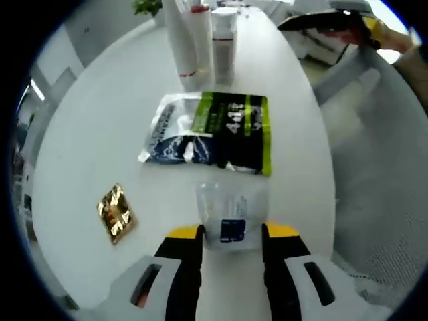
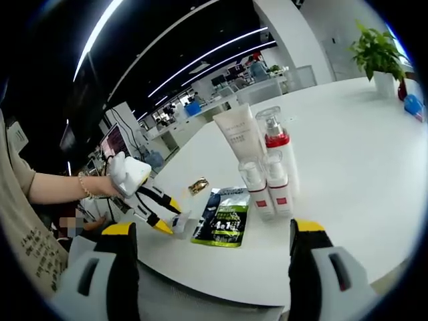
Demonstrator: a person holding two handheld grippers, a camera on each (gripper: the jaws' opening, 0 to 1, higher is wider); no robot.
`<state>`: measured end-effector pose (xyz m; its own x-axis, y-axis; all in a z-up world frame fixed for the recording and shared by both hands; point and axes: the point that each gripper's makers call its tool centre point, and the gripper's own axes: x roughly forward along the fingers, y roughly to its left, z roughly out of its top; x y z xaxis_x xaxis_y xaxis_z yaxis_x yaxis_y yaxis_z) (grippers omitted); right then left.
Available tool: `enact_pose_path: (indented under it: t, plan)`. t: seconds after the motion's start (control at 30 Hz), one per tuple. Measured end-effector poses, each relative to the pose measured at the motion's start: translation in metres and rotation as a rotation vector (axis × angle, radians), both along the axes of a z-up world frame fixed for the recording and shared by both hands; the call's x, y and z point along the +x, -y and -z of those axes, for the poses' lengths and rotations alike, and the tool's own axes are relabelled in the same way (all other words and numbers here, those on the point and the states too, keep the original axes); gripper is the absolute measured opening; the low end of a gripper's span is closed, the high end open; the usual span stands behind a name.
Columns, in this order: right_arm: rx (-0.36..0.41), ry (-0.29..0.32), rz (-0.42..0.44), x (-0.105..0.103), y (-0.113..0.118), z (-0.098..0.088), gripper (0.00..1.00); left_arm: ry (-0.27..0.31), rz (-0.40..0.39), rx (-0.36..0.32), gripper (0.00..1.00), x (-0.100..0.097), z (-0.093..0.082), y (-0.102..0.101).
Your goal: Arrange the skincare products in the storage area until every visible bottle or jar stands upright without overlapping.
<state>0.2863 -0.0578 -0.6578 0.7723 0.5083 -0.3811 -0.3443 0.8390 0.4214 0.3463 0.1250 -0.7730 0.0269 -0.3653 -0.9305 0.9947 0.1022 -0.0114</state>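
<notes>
clear sachet with a blue label, lying flat on the white table, caught between the yellow tips of the left gripper; jaws drawn in against its near edge, so clamped on it or very close to that, seemingly to lift or slide it clear of the rest. in the right gripper view the same small pack sits at the tips of that gripper, near the table's edge.

just beyond, a larger flat pouch, green, black and silver, also lying down, a narrow strip of table between it and the sachet, so no overlap there. off to one side, a small gold foil packet, well apart from both.

further back, the upright group: a white tube, a pump bottle with red collar, and two small bottles with red labels in front, standing close together, apparently already sorted. seen also at the far end in the left gripper view.

right gripper held back and high, jaws wide apart, nothing between them, probably waiting its turn.

probably early to middle of the job: flat packs not yet stood up or placed. thin, slippery film likely to bend or slip out of a pinch.
</notes>
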Motion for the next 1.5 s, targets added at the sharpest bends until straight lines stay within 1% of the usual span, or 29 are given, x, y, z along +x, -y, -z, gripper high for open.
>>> enact_pose_path:
  t: [0.1,0.23,0.33,0.63,0.97,1.23,1.37,1.5]
  plan:
    - [0.001,0.001,0.003,0.0003,0.0005,-0.0002,0.95,0.01,0.015,0.013,0.32,0.0007,0.0018,-0.0001]
    - [0.002,0.001,0.007,0.0004,0.0011,-0.0004,0.95,0.007,0.017,0.015,0.34,0.0015,0.0031,0.0005]
    - [0.005,0.0,0.009,0.0006,0.0014,-0.0003,0.95,0.015,0.019,0.017,0.34,0.0026,0.0041,0.0005]
    - [0.003,-0.007,0.005,0.0004,0.0004,0.0008,0.95,0.036,0.012,0.012,0.36,0.0054,0.0051,0.0018]
    - [0.002,-0.011,0.003,0.0,0.0,0.0013,0.95,0.037,0.004,0.014,0.37,0.0039,0.0091,0.0011]
    - [-0.001,-0.014,0.002,-0.0001,0.0,0.0016,0.95,0.046,-0.002,0.012,0.4,0.0064,0.0085,0.0002]
    - [-0.002,-0.015,0.001,-0.0001,0.0,0.0018,0.95,0.047,-0.009,0.011,0.43,0.007,0.0079,0.0001]
    - [-0.001,-0.015,0.001,0.0003,0.0001,0.0018,0.95,0.046,-0.03,-0.008,0.46,0.0084,0.0054,0.0026]
